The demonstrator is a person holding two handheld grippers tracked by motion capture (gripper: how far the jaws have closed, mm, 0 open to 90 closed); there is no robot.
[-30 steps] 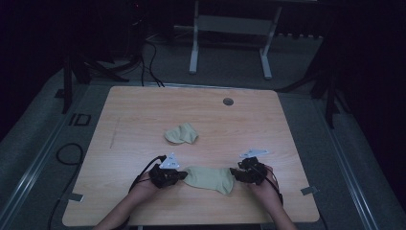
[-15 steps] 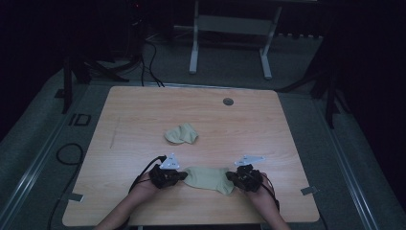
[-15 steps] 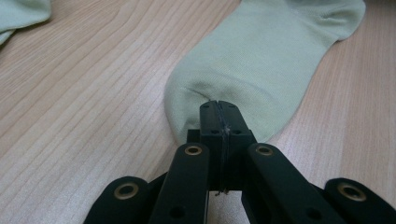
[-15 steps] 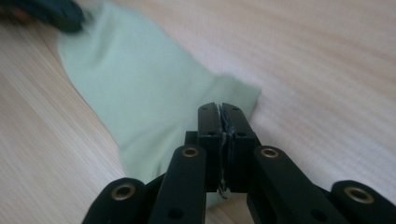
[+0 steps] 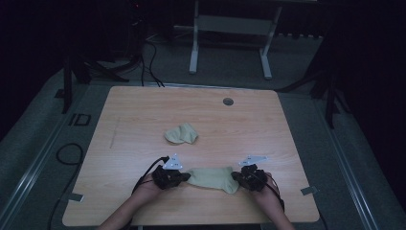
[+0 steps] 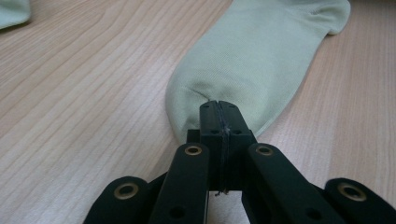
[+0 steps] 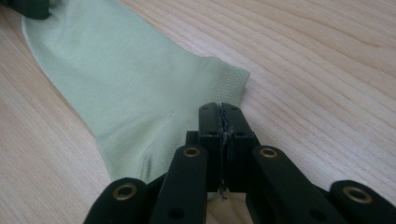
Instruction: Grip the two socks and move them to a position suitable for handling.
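A pale green sock (image 5: 213,178) lies flat along the front of the wooden table (image 5: 143,110), between my two grippers. My left gripper (image 5: 184,176) is shut on its left end; in the left gripper view the black jaws (image 6: 218,105) pinch the rounded toe of the sock (image 6: 261,56), which puckers at the tips. My right gripper (image 5: 235,176) is shut on the right end; in the right gripper view the jaws (image 7: 219,107) meet on the edge of the sock (image 7: 126,84) beside its ribbed cuff.
A second pale green sock (image 5: 182,134) lies crumpled near the table's middle, and its edge shows at the top left of the left gripper view (image 6: 11,11). A round cable hole (image 5: 228,101) sits near the far edge. The table's front edge is just behind both hands.
The right gripper has shifted slightly toward the table's front edge at the sock's right end. The left hand and the crumpled sock have stayed put.
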